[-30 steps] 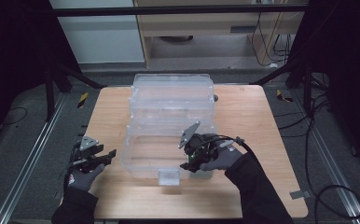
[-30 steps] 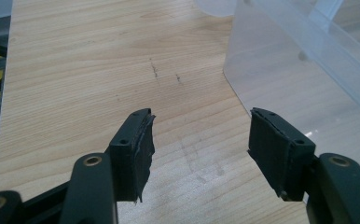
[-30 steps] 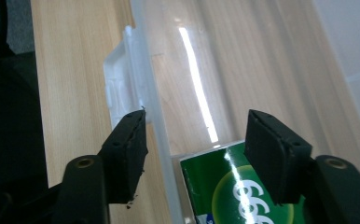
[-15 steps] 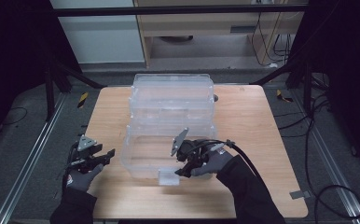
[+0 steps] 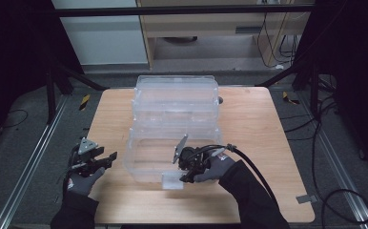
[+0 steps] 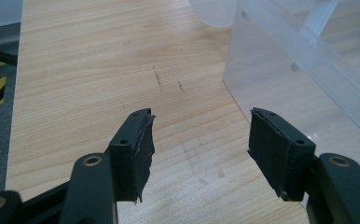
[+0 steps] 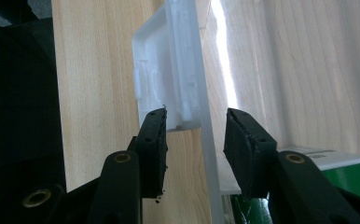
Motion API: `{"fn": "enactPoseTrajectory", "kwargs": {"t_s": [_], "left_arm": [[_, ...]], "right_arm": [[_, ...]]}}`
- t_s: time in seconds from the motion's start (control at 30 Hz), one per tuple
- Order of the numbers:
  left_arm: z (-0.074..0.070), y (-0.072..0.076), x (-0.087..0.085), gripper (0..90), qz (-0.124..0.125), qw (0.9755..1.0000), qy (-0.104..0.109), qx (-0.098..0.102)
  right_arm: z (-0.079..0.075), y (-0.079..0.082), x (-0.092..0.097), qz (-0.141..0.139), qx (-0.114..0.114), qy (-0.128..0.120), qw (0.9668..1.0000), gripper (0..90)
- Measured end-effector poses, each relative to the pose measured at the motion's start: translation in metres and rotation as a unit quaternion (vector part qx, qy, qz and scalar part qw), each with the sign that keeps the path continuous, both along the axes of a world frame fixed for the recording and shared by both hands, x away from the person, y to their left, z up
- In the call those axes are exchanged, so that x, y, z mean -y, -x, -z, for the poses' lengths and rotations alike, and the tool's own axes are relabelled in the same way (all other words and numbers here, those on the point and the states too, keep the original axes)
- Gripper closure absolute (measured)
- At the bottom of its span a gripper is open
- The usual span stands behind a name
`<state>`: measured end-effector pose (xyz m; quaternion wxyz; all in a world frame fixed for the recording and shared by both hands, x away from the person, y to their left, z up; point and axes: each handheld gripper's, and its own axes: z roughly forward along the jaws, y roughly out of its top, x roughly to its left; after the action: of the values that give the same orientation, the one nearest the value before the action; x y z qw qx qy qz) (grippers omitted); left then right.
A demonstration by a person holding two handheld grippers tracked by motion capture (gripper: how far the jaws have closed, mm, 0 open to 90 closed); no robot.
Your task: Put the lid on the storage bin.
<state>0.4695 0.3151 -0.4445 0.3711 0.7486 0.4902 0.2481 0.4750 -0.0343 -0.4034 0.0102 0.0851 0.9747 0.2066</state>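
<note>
I've brought my right gripper [image 7: 194,140], jaws just closing but not yet pinching, astride the white plastic latch [image 7: 169,88] on the clear plastic storage box's [image 5: 172,138] near wall to work it, while my left gripper [image 6: 199,149] waits spread beside the box.

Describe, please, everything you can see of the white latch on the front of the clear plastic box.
The latch is a small flap of milky translucent plastic with moulded ribs, hinged at the rim of the near wall of the clear plastic storage box. It lies at the middle of that wall, low above the wooden table. The right gripper straddles it, and its jaws have just been closing around latch and rim; one pad looks close against the latch, though I cannot confirm contact.
</note>
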Motion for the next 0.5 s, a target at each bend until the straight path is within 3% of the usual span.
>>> {"fn": "enactPoseTrajectory", "kwargs": {"t_s": [0.2, 0.5], "left_arm": [[-0.0007, 0.0, 0.0003, 39.2, 0.002, 1.0, 0.0, 0.002], [-0.0072, 0.001, -0.0005, 39.4, 0.007, 0.9999, 0.003, 0.009]], "right_arm": [[0.0026, 0.0009, -0.0007, 0.0, -0.009, -0.005, 0.9999, 64.0], [0.004, 0.0016, -0.0031, -0.001, -0.011, 0.003, 0.9999, 64.0]]}}
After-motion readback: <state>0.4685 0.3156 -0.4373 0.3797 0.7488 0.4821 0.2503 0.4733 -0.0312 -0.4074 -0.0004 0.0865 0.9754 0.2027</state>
